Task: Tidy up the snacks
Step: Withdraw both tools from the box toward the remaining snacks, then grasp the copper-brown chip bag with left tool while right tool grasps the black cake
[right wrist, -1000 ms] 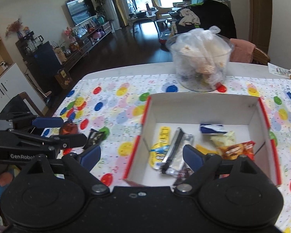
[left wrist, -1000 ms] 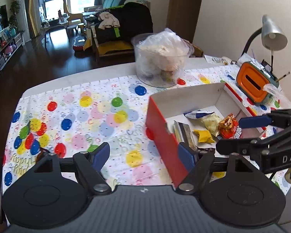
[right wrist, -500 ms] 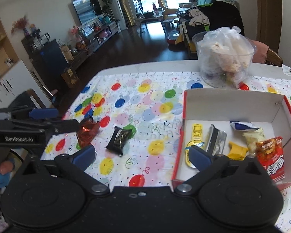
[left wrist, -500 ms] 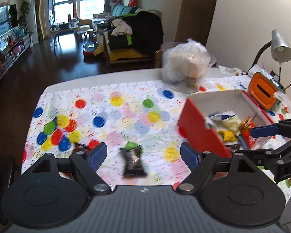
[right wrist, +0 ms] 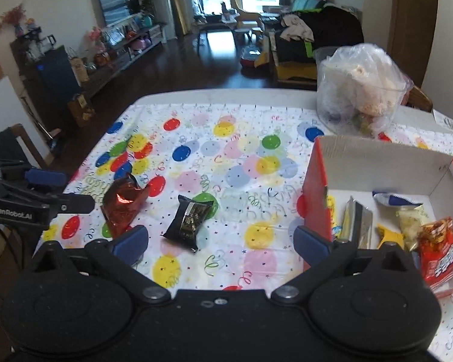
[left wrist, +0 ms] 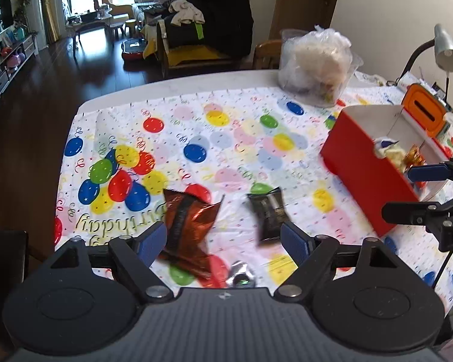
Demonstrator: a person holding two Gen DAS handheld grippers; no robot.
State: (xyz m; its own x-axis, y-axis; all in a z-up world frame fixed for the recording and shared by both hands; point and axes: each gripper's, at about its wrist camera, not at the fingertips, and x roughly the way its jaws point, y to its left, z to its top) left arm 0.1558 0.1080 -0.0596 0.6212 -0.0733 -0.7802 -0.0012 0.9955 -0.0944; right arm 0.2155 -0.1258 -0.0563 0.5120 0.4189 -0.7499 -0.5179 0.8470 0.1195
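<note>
Two loose snacks lie on the balloon-print tablecloth: a crumpled red foil packet [left wrist: 190,226] [right wrist: 122,206] and, to its right, a black packet [left wrist: 268,214] [right wrist: 190,218]. My left gripper [left wrist: 223,241] hovers open over them, the red packet by its left finger and the black one by its right finger. A small silver wrapper [left wrist: 241,274] shows just below. My right gripper [right wrist: 220,245] is open and empty, with the black packet just ahead of it. The red box [left wrist: 362,175] [right wrist: 317,187] stands to the right with several snacks inside. Each gripper shows in the other's view: left gripper [right wrist: 63,191], right gripper [left wrist: 419,191].
A clear tub with a plastic bag [left wrist: 317,60] [right wrist: 359,90] stands at the table's far side. An orange box [left wrist: 422,111] and a desk lamp [left wrist: 447,51] are behind the red box. The table's left edge drops to a dark floor.
Both grippers have swung left, away from the red box and lower toward the cloth. The red and black packets have come into view ahead of them. Both pairs of jaws stand a little wider.
</note>
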